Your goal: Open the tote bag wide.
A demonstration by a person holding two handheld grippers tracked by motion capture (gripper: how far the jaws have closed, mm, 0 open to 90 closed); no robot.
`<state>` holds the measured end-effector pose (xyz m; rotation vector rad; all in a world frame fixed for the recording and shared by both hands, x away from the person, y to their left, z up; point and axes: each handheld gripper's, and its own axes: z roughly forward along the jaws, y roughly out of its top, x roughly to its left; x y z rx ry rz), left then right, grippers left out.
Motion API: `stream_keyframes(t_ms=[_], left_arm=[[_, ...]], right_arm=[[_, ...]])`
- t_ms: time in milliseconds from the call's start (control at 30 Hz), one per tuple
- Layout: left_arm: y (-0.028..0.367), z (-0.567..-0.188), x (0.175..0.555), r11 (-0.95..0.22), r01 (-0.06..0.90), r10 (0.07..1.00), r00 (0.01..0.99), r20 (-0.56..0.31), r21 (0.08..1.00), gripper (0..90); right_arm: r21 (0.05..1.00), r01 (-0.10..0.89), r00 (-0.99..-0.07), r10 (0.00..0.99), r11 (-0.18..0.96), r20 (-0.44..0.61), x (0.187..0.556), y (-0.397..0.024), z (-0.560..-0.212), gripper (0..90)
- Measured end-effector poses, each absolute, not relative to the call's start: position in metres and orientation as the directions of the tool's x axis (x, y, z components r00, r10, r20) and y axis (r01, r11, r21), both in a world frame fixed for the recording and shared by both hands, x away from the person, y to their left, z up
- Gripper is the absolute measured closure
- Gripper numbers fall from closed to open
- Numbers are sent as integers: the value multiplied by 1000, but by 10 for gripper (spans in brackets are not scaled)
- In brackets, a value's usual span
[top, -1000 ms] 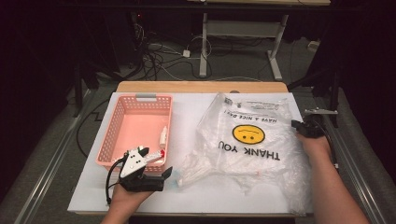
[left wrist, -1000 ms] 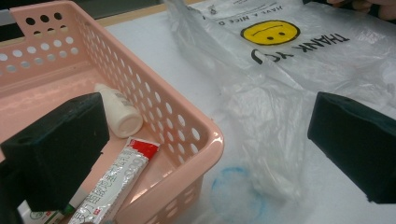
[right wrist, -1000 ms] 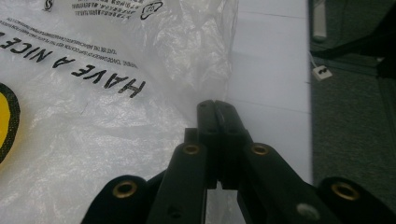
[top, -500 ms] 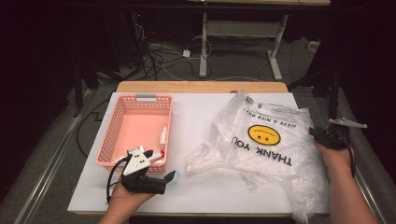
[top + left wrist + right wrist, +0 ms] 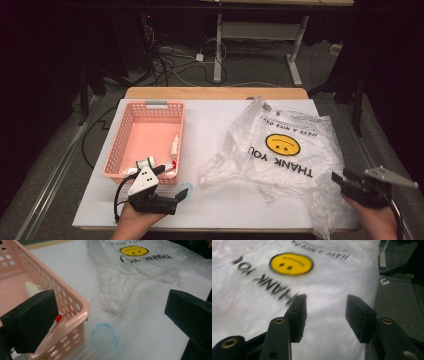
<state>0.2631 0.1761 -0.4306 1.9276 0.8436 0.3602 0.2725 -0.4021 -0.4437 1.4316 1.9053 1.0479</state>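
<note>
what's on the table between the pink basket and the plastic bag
Bare white table between pink basket and plastic bag, apart from a faint blue ring mark; high and left gripper views.

left gripper (image 5: 181,194): black body, grey three-cornered plate on top with small dark dots, thin black cable looping behind it
left fingers (image 5: 30,320): blocky matte black pads, one small hole near the edge
right gripper (image 5: 325,315): black, grey three-cornered plate on top in the high view
right fingers (image 5: 298,315): flat black pads on black arms with brass-ringed screw holes
arms: bare, no sleeves
</note>
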Motion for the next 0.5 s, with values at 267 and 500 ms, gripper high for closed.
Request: stream_keyframes(t_ms=[267, 500], left_arm=[[179, -432, 262, -265, 364, 715, 695, -71, 893, 0], [179, -432, 263, -262, 361, 723, 688, -66, 895, 0]], right_arm=[[782, 614, -292, 951, 105, 102, 221, -399, -465, 322], [743, 623, -305, 951, 243, -55, 216, -390, -476, 565]])
